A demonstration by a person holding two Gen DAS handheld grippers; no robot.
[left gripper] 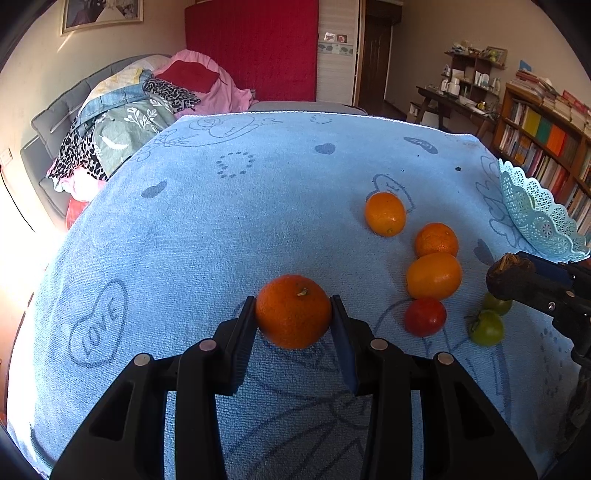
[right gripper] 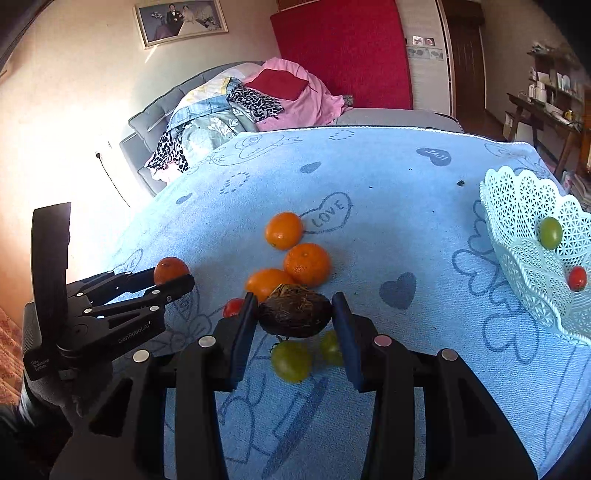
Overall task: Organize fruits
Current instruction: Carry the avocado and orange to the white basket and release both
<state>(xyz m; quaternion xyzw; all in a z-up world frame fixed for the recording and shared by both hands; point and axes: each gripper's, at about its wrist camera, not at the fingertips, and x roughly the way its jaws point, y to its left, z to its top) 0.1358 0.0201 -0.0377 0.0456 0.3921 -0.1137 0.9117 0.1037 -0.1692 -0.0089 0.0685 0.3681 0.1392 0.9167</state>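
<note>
orange mandarin (left gripper: 293, 311) clamped in left tongs (left gripper: 293, 314), dark hairy fruit (right gripper: 294, 312) clamped in right tongs (right gripper: 294, 314)

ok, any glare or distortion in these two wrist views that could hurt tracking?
Left wrist: blown-out sunlight along the left edge, fisheye bulges the blue towel, held orange stays sharp. Right wrist: left wall washed out by glare, white basket stretched near the right rim, dark brown fruit in focus.

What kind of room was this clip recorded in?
Most likely a lived-in bedroom at home. A bed with a grey padded headboard piled with clothes stands behind the towel-covered work surface, a framed wedding portrait hangs on the wall, and a packed bookshelf lines one side.
</note>
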